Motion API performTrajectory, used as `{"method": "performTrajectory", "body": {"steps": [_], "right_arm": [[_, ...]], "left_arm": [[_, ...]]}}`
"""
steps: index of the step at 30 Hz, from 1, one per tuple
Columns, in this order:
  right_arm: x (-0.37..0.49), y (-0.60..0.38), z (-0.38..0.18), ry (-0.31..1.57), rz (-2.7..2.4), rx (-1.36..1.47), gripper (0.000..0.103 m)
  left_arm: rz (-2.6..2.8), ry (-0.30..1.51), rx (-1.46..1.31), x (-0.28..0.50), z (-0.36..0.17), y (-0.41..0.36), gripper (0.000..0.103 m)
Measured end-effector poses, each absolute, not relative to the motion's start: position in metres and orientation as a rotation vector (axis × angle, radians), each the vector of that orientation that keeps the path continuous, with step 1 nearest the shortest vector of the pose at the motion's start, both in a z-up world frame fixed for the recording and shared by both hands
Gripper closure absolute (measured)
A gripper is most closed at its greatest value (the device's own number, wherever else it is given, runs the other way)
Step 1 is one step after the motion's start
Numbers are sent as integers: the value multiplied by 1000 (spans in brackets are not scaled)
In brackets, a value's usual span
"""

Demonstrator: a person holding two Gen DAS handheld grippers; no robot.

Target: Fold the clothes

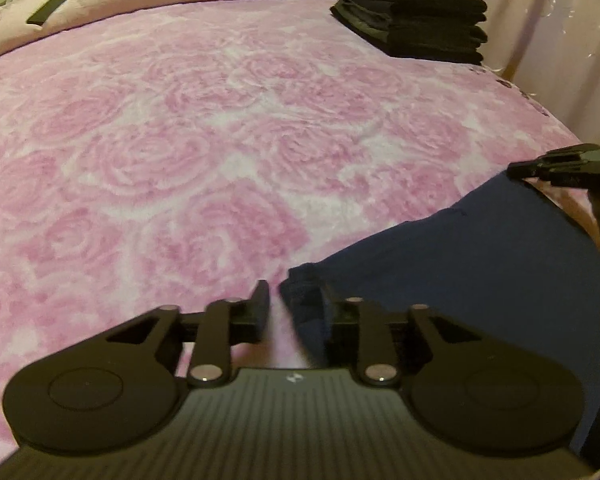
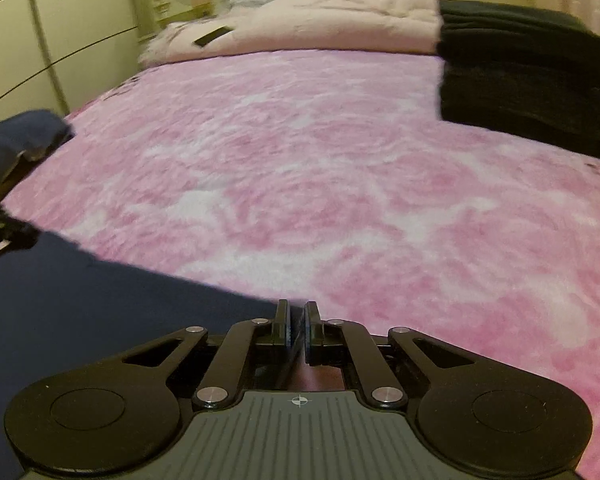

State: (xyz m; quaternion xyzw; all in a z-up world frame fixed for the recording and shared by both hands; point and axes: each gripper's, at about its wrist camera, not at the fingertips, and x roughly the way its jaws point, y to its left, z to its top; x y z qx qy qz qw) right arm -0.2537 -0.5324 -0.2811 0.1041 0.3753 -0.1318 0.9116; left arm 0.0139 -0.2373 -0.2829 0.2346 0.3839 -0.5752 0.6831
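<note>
A navy blue garment (image 1: 480, 264) hangs stretched between my two grippers above the pink rose-patterned bed (image 1: 180, 140). In the left wrist view, my left gripper (image 1: 294, 300) has its jaws apart, with a bunched corner of the garment (image 1: 304, 288) against the right finger. My right gripper (image 1: 540, 168) shows at the right edge, holding the garment's far corner. In the right wrist view, my right gripper (image 2: 298, 320) is shut on the garment's edge (image 2: 100, 304), which spreads to the lower left. My left gripper (image 2: 4, 228) shows at the left edge.
A stack of folded black clothes (image 1: 412, 12) sits at the bed's far right; it also shows in the right wrist view (image 2: 528, 68). A pale pink duvet (image 2: 320, 20) lies across the head of the bed with a dark flat object (image 2: 212, 36) on it. Drawers (image 2: 52, 32) stand at left.
</note>
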Motion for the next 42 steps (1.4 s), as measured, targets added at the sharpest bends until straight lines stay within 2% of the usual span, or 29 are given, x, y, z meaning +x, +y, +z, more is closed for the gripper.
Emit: {"method": "performTrajectory", "body": {"steps": [9,16,20,26,33,37,41,42], "right_arm": [[-286,-506,-244,719,-259,202,101],[-236,-496,-282,834,-161,225,101],[-221,-523,-288,817,-220,248,101],[-236,-515,-264,803,-234,198,101],[-282,-437,-228,741,-88,269,101],[-297,-400,-258,796,-34,304,101],[-311,-405,-253,768,-70,355,100],[-314,-406,-251,761,-79,367,97]], "left_arm": [[-1361,793,536,-6,-241,-228,80],[-1368,824,674,-19,-281,-260,81],[-1363,853,630,-6,-286,-260,89],[-1369,831,622,-15,-273,-249,90],[-1402,784,581,-40,-244,-217,87],[-1412,793,611,-66,-257,-194,83],[-1370,778,566,-68,-258,-179,83],[-1365,773,559,-69,-253,-174,83]]}}
